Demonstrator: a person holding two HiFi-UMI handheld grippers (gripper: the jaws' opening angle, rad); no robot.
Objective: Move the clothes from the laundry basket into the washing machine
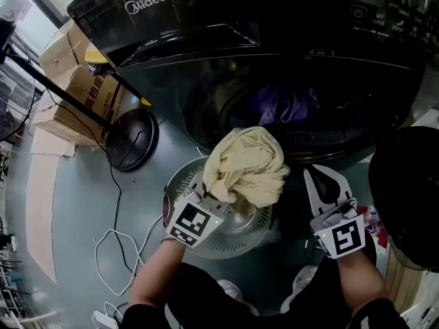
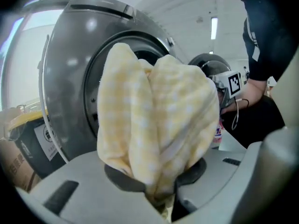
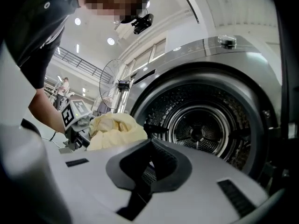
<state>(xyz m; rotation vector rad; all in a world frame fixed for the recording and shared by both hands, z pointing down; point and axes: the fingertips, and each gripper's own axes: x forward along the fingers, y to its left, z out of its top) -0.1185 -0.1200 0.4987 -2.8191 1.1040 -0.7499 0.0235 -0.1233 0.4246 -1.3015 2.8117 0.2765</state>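
A pale yellow checked cloth (image 1: 247,164) hangs bunched from my left gripper (image 1: 223,197), which is shut on its lower end, just in front of the washing machine (image 1: 206,19). In the left gripper view the yellow cloth (image 2: 154,125) fills the middle, pinched at the left gripper (image 2: 161,190), with the drum opening (image 2: 93,92) behind it. A purple garment (image 1: 288,105) lies inside the drum. My right gripper (image 1: 317,173) is to the right of the cloth, shut and empty. It faces the steel drum (image 3: 205,129), and its jaws (image 3: 148,160) meet. A round grey basket (image 1: 180,178) sits below the cloth.
A black fan base (image 1: 134,139) with a slanting pole stands on the floor at left, beside cardboard boxes (image 1: 82,88). A white cable (image 1: 116,252) loops on the floor near my left arm. A large dark round shape (image 1: 408,184) fills the right edge.
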